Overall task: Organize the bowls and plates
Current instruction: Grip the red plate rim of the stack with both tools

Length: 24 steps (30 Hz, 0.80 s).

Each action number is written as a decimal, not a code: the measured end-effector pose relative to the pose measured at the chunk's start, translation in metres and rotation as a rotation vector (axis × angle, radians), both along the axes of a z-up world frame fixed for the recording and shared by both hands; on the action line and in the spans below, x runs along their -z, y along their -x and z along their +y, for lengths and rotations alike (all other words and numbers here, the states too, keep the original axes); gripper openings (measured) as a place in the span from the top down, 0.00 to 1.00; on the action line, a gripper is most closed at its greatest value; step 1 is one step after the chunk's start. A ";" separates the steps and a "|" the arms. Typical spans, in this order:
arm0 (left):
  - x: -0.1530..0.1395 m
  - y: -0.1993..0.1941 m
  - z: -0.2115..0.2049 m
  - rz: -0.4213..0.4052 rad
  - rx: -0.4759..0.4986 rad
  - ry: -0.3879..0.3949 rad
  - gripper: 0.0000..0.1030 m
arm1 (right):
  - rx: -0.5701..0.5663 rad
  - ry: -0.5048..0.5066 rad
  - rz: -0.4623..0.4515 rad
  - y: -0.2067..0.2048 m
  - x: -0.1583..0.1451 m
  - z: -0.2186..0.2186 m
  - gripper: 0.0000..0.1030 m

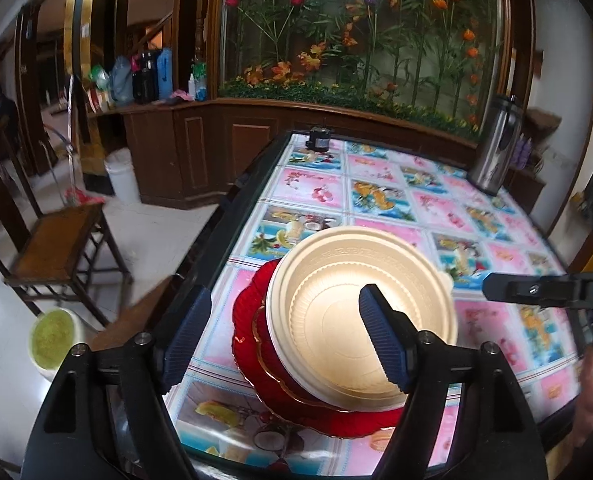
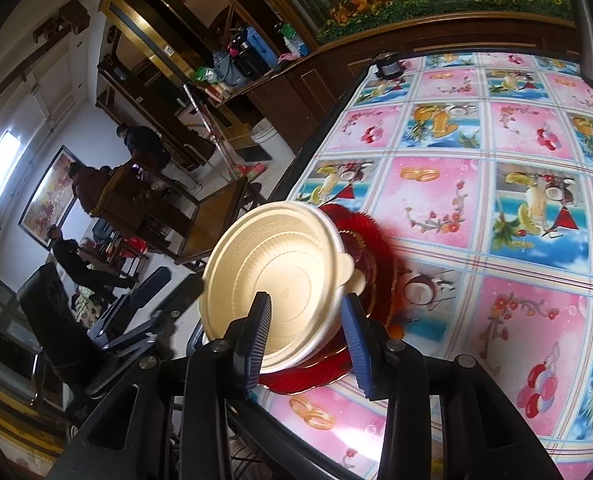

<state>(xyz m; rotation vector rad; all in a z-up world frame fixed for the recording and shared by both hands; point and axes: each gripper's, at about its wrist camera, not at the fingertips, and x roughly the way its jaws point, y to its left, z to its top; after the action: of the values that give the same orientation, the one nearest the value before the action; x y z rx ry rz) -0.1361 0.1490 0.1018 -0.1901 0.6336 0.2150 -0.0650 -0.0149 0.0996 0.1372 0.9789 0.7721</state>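
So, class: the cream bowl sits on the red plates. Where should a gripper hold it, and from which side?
Grip the cream bowl by its upright wall just under the flanged rim, one finger inside and one outside. Come from the near table edge, where the wall overhangs the red plates.

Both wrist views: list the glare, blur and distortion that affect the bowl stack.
Left wrist view: fisheye bends the table edge; the cream bowl is bright and slightly washed out; the right gripper at the frame edge is smeared. Right wrist view: strong barrel distortion, dark vignette corners, window glare upper left; the red plates look soft.
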 end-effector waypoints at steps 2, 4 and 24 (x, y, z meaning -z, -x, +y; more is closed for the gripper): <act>0.001 0.005 0.015 -0.006 -0.011 0.058 0.26 | 0.016 -0.002 0.002 -0.002 0.002 -0.007 0.62; 0.004 0.011 0.034 -0.007 -0.041 0.100 0.26 | 0.039 -0.005 0.011 -0.006 0.006 -0.015 0.62; 0.069 -0.007 0.068 0.121 -0.006 0.289 0.83 | 0.066 0.058 0.120 -0.034 0.069 -0.013 0.63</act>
<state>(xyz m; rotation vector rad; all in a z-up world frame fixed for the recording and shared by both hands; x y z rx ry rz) -0.1291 0.2166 0.0323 -0.4603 0.7840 0.1408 -0.0309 -0.0278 0.0304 0.1660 1.1047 0.6805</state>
